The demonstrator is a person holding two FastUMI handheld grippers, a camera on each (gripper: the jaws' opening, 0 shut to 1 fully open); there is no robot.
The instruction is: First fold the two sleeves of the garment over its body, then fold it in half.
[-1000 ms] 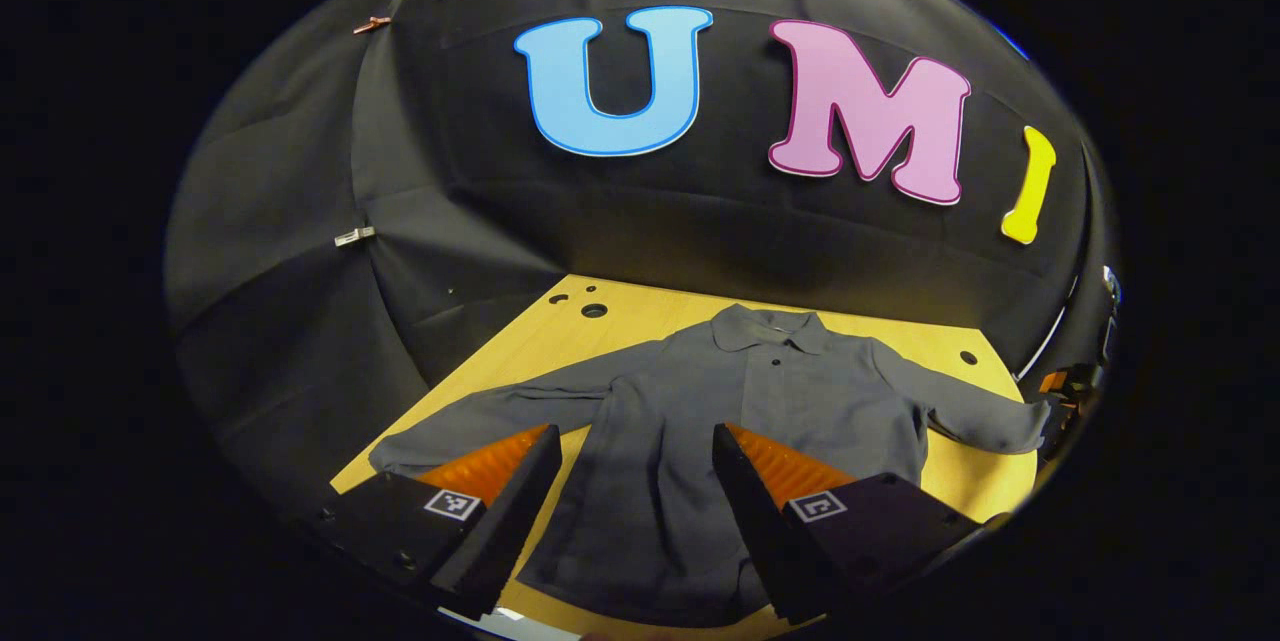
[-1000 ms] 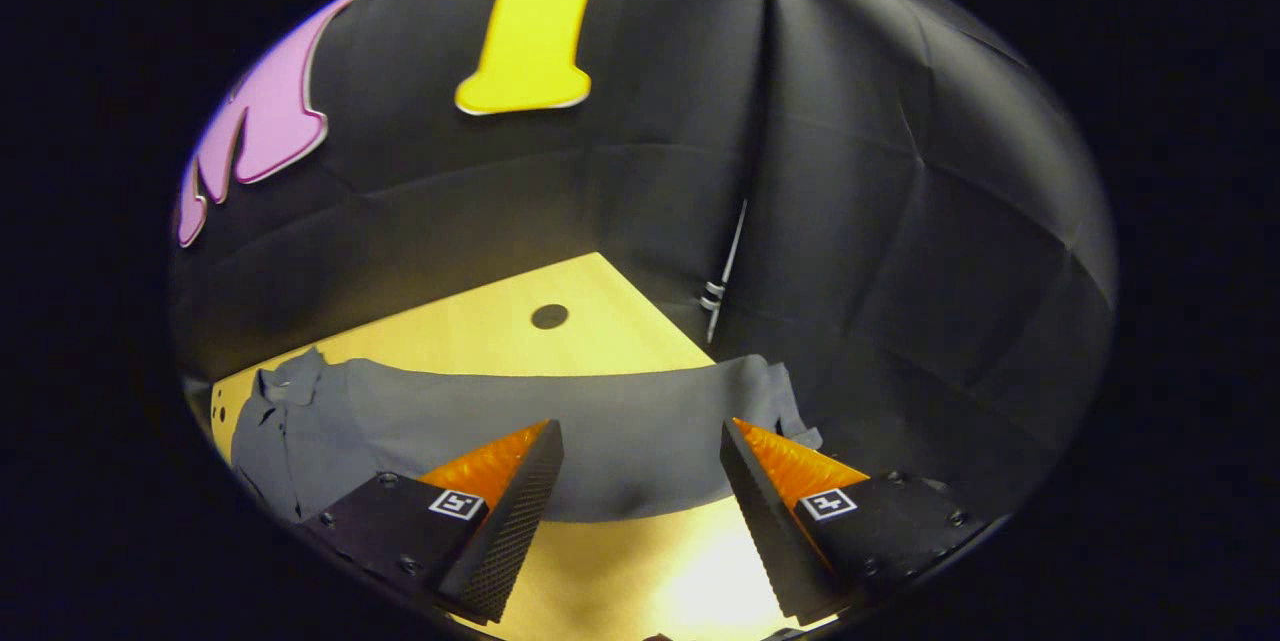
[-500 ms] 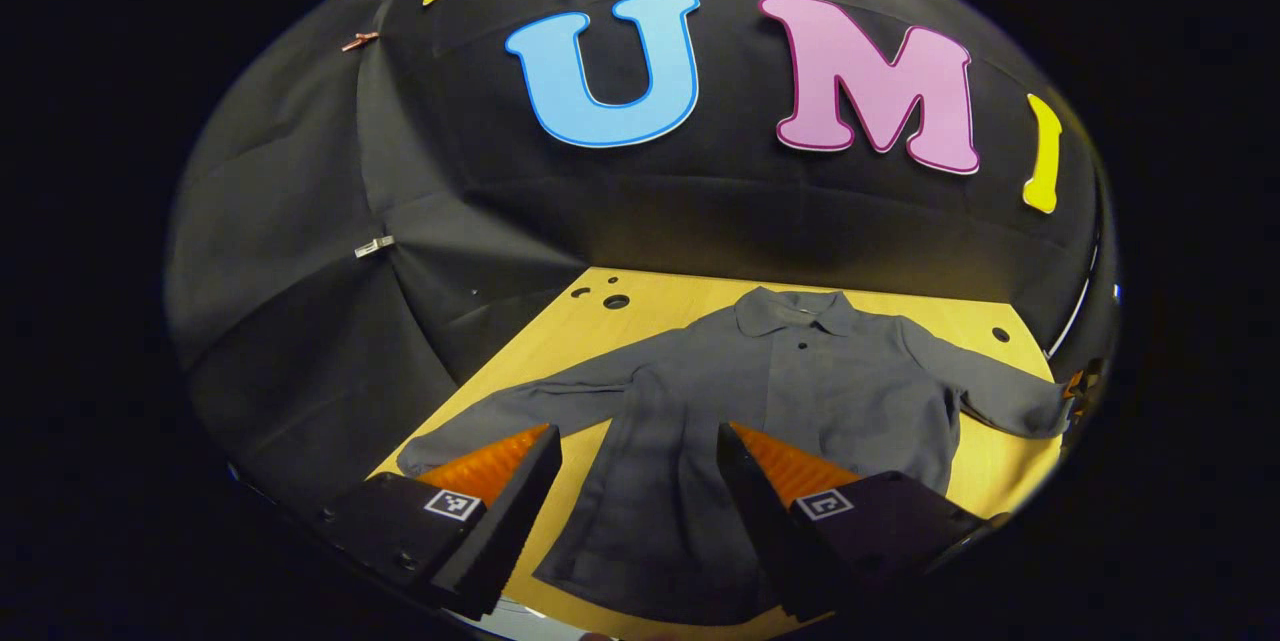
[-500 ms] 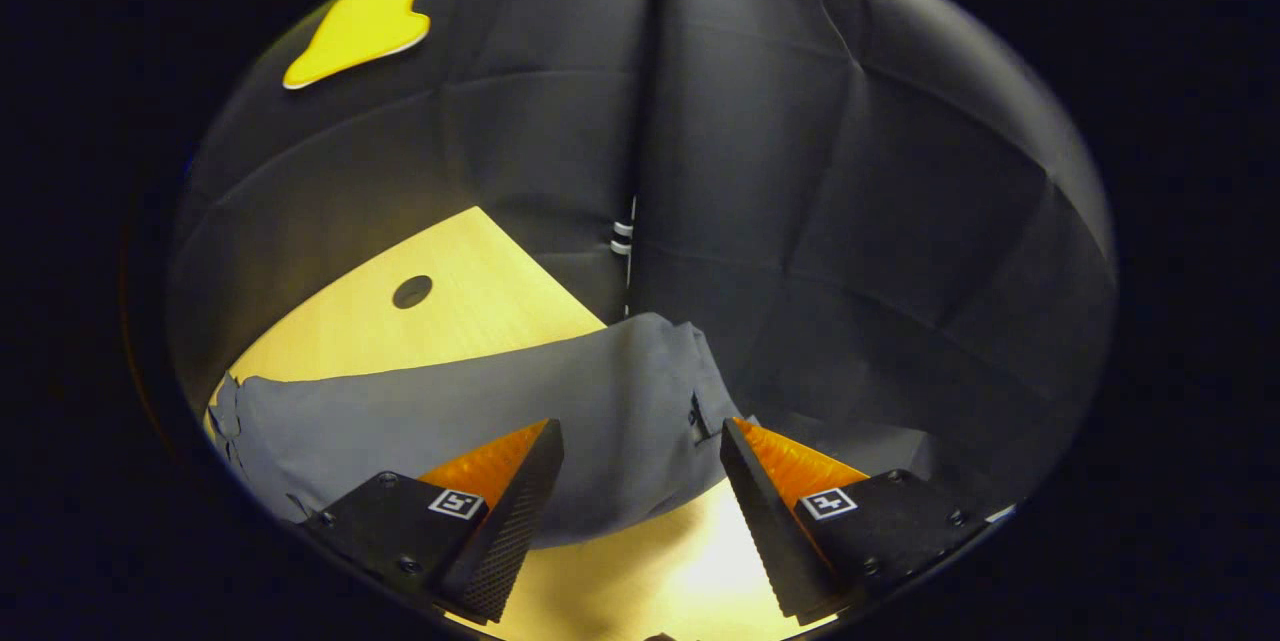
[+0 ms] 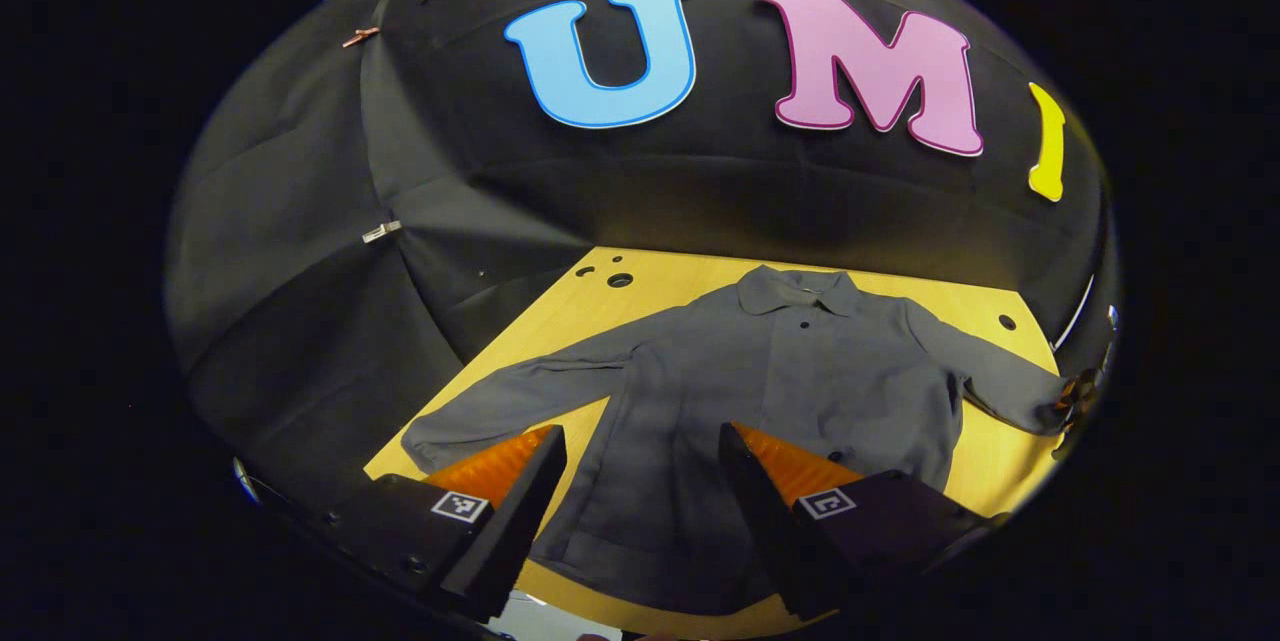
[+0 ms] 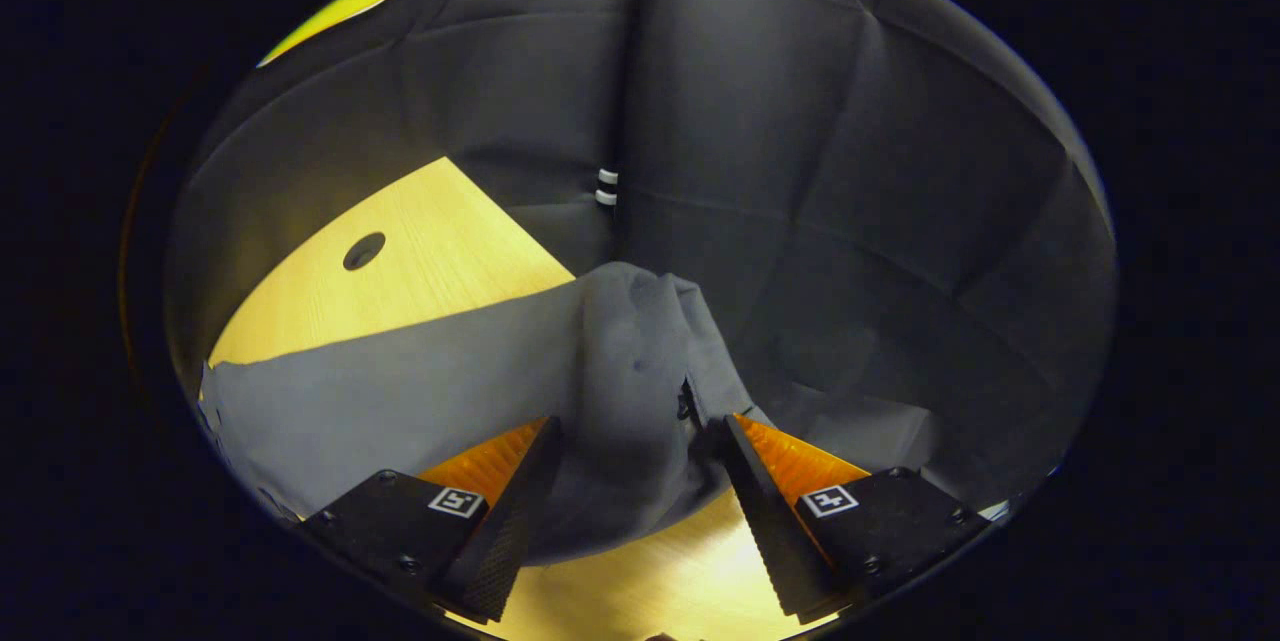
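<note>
Plain grey garment (image 5: 800,371), yellow-tan table (image 5: 560,321)

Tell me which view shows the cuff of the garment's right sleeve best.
The right gripper view: the cuff lies close up between the open fingers of the right tool. The left gripper view shows the whole garment spread on the table, with that cuff small at the far edge.

Blk cloth wall (image 5: 300,221), wood table (image 5: 680,276)
</note>
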